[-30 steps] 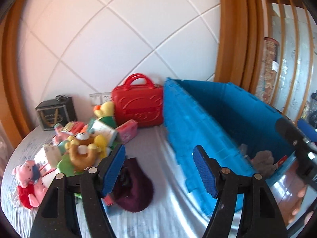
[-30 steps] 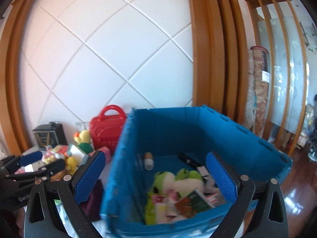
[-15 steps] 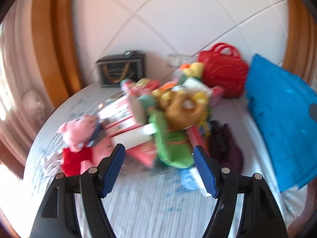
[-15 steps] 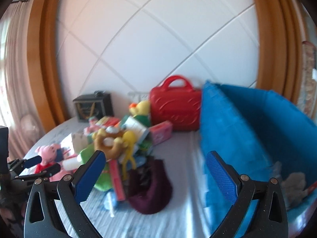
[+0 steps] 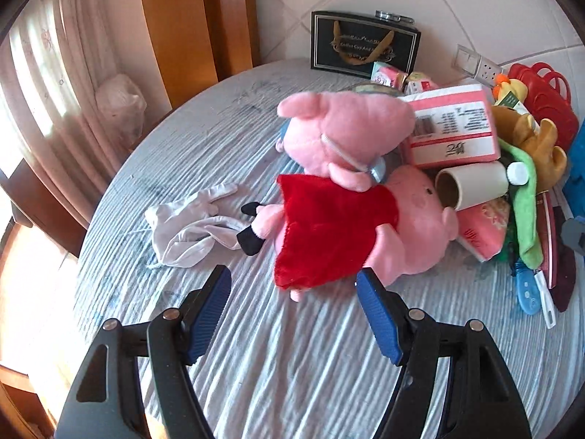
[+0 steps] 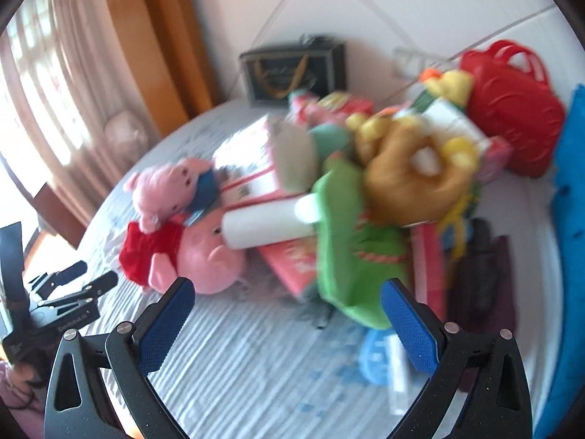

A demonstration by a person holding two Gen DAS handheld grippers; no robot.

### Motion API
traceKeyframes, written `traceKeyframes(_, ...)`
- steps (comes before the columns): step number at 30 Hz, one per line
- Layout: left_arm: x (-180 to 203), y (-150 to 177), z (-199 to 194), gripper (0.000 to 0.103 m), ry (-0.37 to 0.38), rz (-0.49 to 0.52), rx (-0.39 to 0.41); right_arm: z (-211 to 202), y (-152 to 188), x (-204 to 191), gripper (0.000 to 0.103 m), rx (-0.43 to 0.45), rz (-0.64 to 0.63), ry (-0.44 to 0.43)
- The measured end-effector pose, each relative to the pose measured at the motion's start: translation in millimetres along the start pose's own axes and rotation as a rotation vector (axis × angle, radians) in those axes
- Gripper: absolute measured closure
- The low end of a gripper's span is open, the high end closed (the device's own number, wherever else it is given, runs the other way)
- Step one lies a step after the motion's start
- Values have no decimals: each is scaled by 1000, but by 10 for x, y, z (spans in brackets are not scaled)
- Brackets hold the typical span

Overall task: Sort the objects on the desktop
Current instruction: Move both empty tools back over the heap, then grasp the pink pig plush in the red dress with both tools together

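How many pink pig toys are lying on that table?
2. The pig in the red dress lies nearest the left tongs, and a smaller pig rests on top of it, against the pink box. The pile may hide more.

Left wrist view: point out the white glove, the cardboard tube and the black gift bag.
white glove [image 5: 190, 228], left wrist view, on the crumpled palm.
cardboard tube [image 5: 471, 183], left wrist view, on its white side.
black gift bag [image 5: 363, 45], left wrist view, on its printed front.

Right wrist view is blurring throughout. Blue crate [image 6: 570, 219] is running off the right edge; paper roll [image 5: 471, 184] is hiding the large pig's [image 5: 413, 226] snout.
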State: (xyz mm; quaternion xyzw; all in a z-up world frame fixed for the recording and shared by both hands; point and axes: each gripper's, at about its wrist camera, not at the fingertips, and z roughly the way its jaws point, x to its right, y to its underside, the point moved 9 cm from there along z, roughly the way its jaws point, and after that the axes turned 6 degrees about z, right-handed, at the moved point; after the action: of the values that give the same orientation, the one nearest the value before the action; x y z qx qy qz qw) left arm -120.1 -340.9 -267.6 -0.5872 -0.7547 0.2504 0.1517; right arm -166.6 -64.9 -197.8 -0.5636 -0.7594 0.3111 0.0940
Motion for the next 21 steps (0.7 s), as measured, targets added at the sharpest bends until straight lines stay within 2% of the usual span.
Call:
traceKeyframes(3,-52,45,241,32,39,16,-35,475,109,-314,0,-81,-17,-28)
traceKeyframes(9,49,-21,433,32,102,87,-56,1062,193,-639,0,-193,31,-106)
traceKeyframes(13,177,-60,554,32,129,147,-72,1312,194,-746,0,-227,9,-90)
traceKeyframes(16,190,-55,695,22,150,153,-94,1495,225,-772,0,-265,8,-77)
traceKeyframes(21,180,-28,831,18,193,157,-98,1641,256,-764,0,-291,53,-125)
